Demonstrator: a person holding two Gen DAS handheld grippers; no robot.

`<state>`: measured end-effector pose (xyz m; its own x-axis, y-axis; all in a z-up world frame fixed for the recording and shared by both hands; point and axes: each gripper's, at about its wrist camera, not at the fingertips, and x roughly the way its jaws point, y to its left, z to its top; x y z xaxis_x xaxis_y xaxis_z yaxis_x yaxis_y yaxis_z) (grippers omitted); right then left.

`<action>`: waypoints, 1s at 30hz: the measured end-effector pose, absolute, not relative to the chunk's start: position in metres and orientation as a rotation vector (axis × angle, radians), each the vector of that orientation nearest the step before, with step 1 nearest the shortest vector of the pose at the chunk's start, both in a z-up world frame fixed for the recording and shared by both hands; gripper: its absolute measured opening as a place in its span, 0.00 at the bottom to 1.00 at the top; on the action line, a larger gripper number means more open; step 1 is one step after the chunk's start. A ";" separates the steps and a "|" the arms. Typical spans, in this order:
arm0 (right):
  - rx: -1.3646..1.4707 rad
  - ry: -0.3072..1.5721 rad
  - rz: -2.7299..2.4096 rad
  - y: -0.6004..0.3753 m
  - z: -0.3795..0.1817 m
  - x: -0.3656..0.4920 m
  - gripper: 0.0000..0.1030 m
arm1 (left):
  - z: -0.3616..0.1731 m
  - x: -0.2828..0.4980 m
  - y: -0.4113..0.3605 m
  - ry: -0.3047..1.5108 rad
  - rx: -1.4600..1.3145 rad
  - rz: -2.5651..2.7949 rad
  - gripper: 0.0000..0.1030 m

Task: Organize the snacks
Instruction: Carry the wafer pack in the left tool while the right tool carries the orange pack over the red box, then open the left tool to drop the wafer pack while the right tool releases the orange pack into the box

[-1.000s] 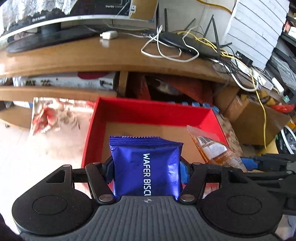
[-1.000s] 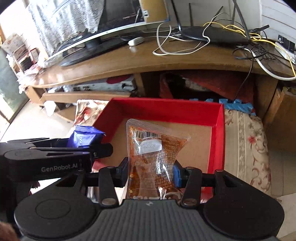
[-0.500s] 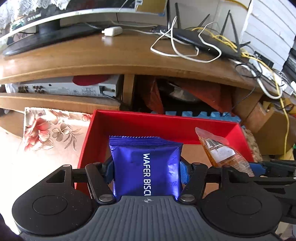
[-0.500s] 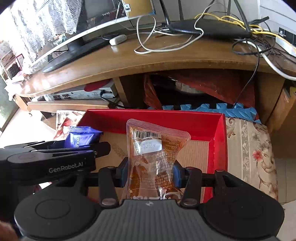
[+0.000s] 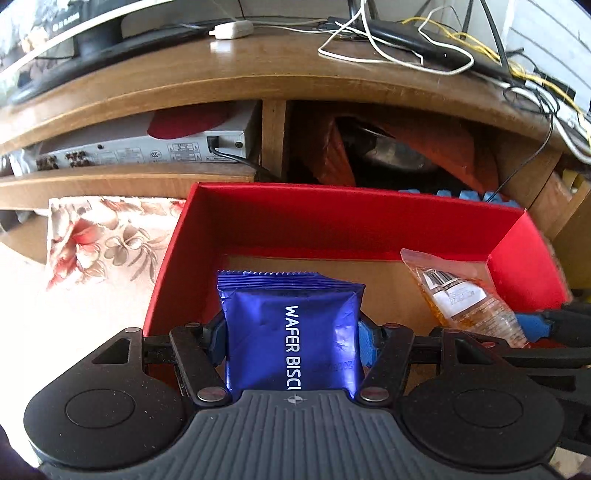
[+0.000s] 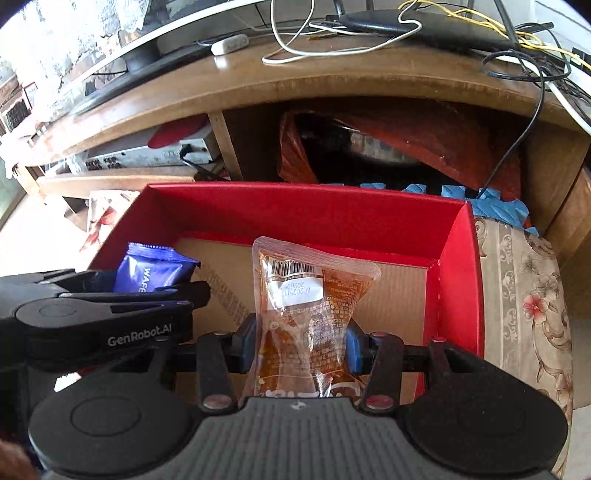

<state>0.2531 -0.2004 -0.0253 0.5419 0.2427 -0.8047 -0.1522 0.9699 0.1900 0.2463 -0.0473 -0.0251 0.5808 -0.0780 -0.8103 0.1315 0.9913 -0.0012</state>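
My left gripper (image 5: pixel 291 332) is shut on a blue wafer biscuit pack (image 5: pixel 291 328), held upright over the left part of a red box (image 5: pixel 332 221) with a cardboard floor. My right gripper (image 6: pixel 299 339) is shut on a clear orange snack pouch (image 6: pixel 306 306), held upright over the box's middle (image 6: pixel 314 218). The pouch shows at the right in the left wrist view (image 5: pixel 461 295). The blue pack (image 6: pixel 151 269) and the left gripper (image 6: pixel 122 295) show at the left in the right wrist view.
The box sits on a floral cloth (image 5: pixel 103 236) in front of a wooden TV stand (image 5: pixel 258 81). The stand holds a monitor base, cables and a router (image 6: pixel 424 26). A silver player (image 5: pixel 147 147) sits on the lower shelf. Blue foam mat (image 6: pixel 491 206) lies behind the box.
Both grippers have moved forward and down toward the box with their packs; the box and the stand look larger and nearer. Both grips are unchanged.
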 end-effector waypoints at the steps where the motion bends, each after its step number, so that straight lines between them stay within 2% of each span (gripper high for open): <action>1: 0.099 0.971 0.233 -0.200 -0.026 0.253 0.42 | -0.025 0.246 -0.048 0.941 0.070 -0.121 0.68; 8: 0.072 0.984 0.211 -0.201 -0.031 0.253 0.43 | -0.028 0.242 -0.052 0.937 0.109 -0.113 0.69; 16: 0.048 0.985 0.207 -0.203 -0.032 0.252 0.44 | -0.030 0.241 -0.054 0.939 0.134 -0.106 0.76; 30: 0.079 0.965 0.221 -0.209 -0.017 0.246 0.48 | -0.015 0.231 -0.049 0.913 0.117 -0.101 0.82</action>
